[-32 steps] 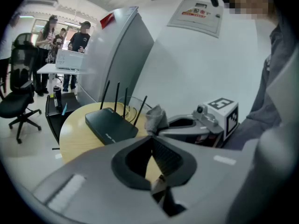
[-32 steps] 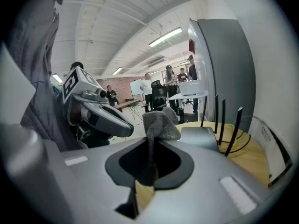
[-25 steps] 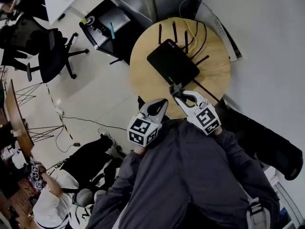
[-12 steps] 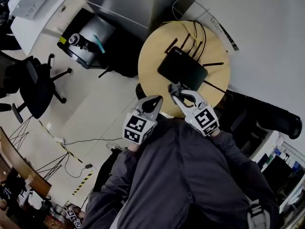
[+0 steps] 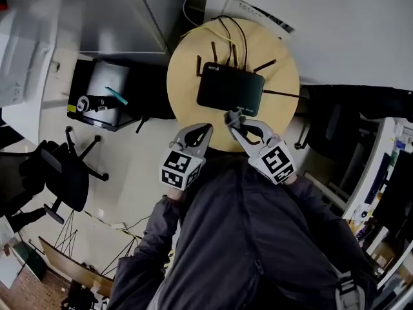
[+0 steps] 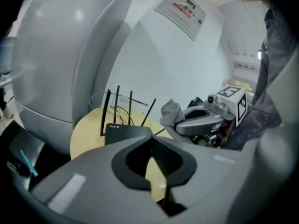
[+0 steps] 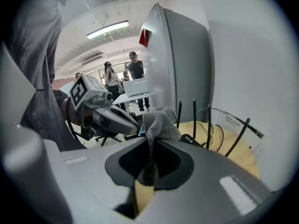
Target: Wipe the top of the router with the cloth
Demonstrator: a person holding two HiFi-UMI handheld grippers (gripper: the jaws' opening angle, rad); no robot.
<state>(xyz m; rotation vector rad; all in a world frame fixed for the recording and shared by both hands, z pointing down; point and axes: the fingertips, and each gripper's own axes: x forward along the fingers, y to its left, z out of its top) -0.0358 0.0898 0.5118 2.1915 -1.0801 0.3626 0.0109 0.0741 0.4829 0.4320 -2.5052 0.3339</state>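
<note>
The black router [image 5: 230, 89], with several antennas up, lies on the round wooden table [image 5: 187, 76]. My right gripper [image 5: 231, 117] is at the router's near edge, shut on a small grey cloth [image 5: 233, 115]. In the right gripper view the cloth [image 7: 159, 121] bunches up above the shut jaws, with the router [image 7: 195, 142] just beyond. My left gripper [image 5: 207, 128] hovers by the table's near edge, left of the right one, shut with nothing in it. The left gripper view shows the router [image 6: 127, 132], the cloth [image 6: 172, 113] and the right gripper [image 6: 202, 120].
Yellow and black cables [image 5: 227, 30] loop behind the router. A black stand with gear [image 5: 106, 95] is left of the table, an office chair [image 5: 64, 176] farther left, and a dark chair [image 5: 335, 124] at the right. A grey cabinet [image 5: 139, 11] and white wall stand behind.
The head view has swung, so the table and router now sit square ahead. Both grippers stay near the table's front edge, the right one still clamping the cloth.
</note>
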